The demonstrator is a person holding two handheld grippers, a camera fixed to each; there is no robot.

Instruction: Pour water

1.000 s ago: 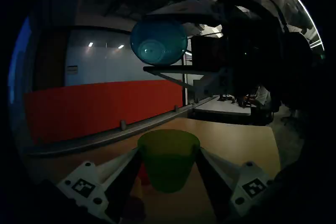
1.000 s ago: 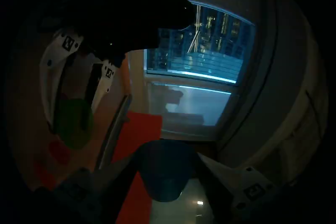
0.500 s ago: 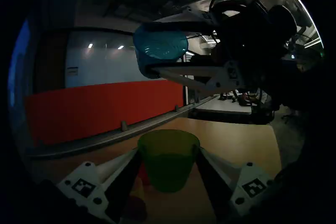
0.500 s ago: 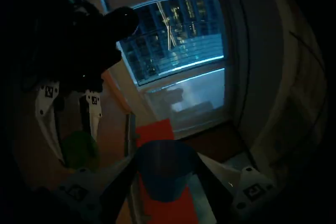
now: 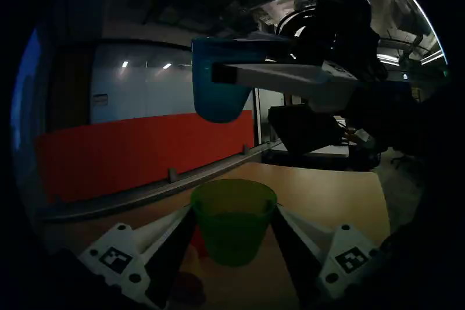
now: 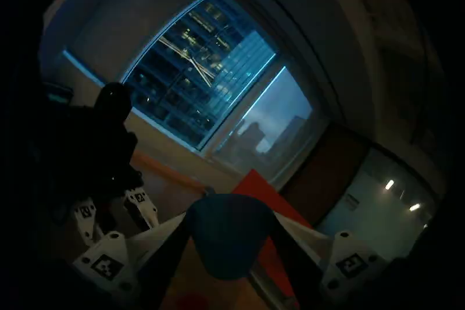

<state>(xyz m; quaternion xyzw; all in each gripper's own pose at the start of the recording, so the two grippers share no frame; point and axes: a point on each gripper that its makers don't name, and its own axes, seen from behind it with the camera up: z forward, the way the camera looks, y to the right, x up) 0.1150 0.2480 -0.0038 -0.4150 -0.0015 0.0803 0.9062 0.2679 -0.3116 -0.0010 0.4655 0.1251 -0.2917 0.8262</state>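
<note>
Two cups, two grippers, one dim office. I hold the left gripper [image 5: 233, 211] with its jaws pressed to both sides of the single green cup [image 5: 233, 237], low over the pale wooden counter [image 5: 331, 191]; whether the cup touches the counter I cannot tell. The right gripper [image 5: 216, 57] has its jaws clamped on the single blue cup [image 5: 220, 95], upright, high above the green one and well apart from it. A small red object [image 5: 199, 241] sits just beside the green cup, too dark to identify. Behind the counter runs a glass wall with a red lower panel [image 5: 133, 147]. The right gripper view takes in a large window [image 6: 197, 83] facing lit towers at dusk.
</note>
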